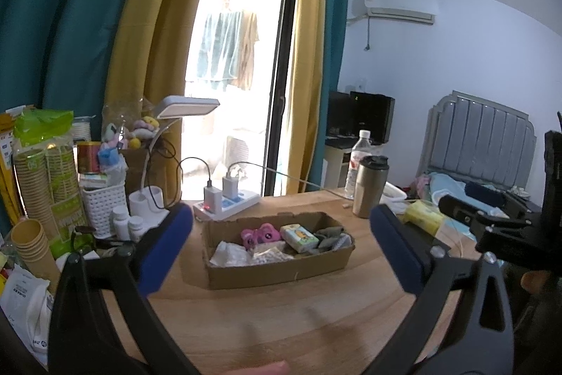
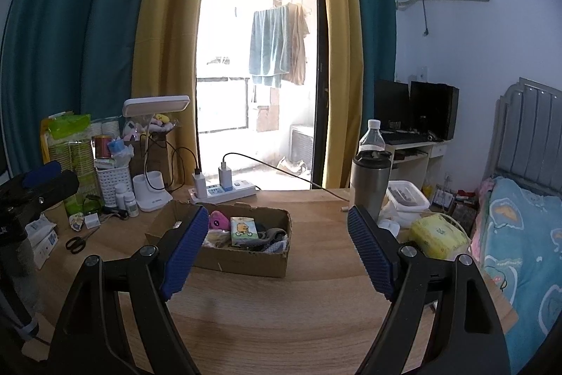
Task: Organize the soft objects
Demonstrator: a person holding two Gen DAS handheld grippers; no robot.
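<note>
A shallow cardboard box (image 1: 277, 269) (image 2: 242, 260) sits mid-table. It holds a pink plush toy (image 1: 260, 234) (image 2: 219, 220), a tissue pack with a cartoon print (image 1: 299, 237) (image 2: 243, 231), grey socks (image 1: 330, 239) (image 2: 272, 236) and white soft items (image 1: 232, 255). My left gripper (image 1: 281, 234) is open and empty, in front of the box. My right gripper (image 2: 277, 234) is open and empty, also in front of the box. A yellow soft pack (image 2: 437, 234) (image 1: 423, 217) lies at the table's right.
A steel tumbler (image 2: 370, 185) (image 1: 368, 188) and a water bottle (image 2: 372, 136) stand behind the box at right. A power strip (image 2: 224, 192), a desk lamp (image 2: 151, 164), a white basket (image 2: 112, 181), paper cups (image 1: 31, 185) and scissors (image 2: 77, 243) crowd the left. A bed (image 2: 520, 234) is at right.
</note>
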